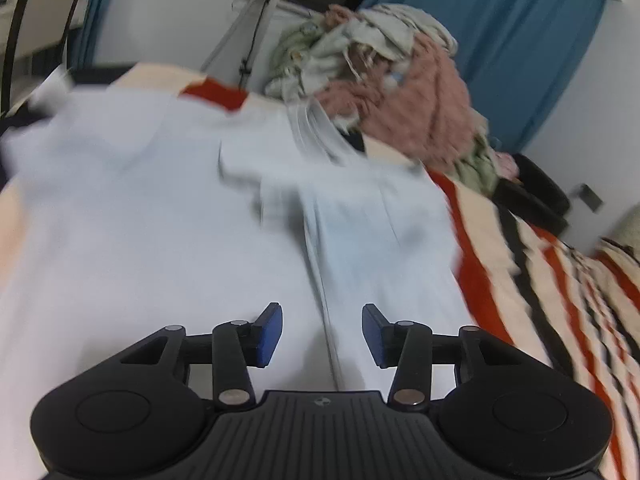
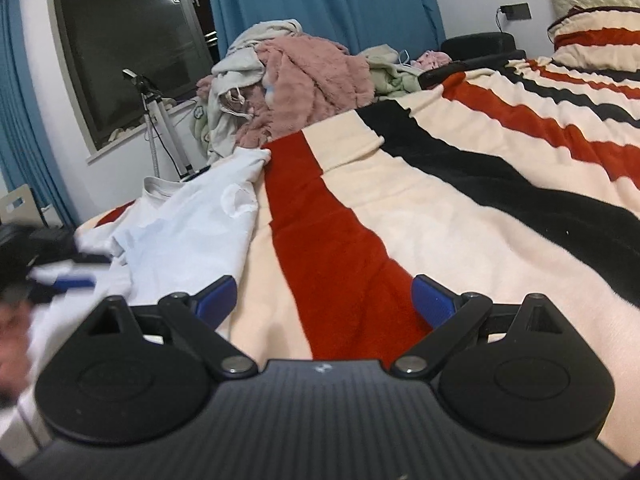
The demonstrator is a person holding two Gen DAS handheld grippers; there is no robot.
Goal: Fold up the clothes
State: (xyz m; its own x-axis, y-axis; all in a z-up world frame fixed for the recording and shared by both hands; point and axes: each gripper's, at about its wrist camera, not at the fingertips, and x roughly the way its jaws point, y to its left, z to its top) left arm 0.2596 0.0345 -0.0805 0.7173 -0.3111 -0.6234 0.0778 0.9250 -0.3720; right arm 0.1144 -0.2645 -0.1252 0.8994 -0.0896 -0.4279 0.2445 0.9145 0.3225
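A white T-shirt (image 1: 168, 216) lies spread on the striped bed blanket (image 1: 532, 264), partly folded, with a fold edge running down its middle. My left gripper (image 1: 322, 334) is open and empty just above the shirt, its blue pads on either side of that edge. The view is motion-blurred. In the right wrist view the shirt (image 2: 192, 224) lies at the left on the blanket (image 2: 440, 208). My right gripper (image 2: 324, 300) is wide open and empty over the blanket's red stripe, right of the shirt. The left gripper (image 2: 68, 280) shows blurred at the far left.
A heap of unfolded clothes (image 1: 392, 80), pink, grey and green, sits at the far side of the bed (image 2: 296, 76). A tripod (image 2: 160, 120) stands by the window. A striped pillow (image 2: 596, 40) lies at the far right. Blue curtains hang behind.
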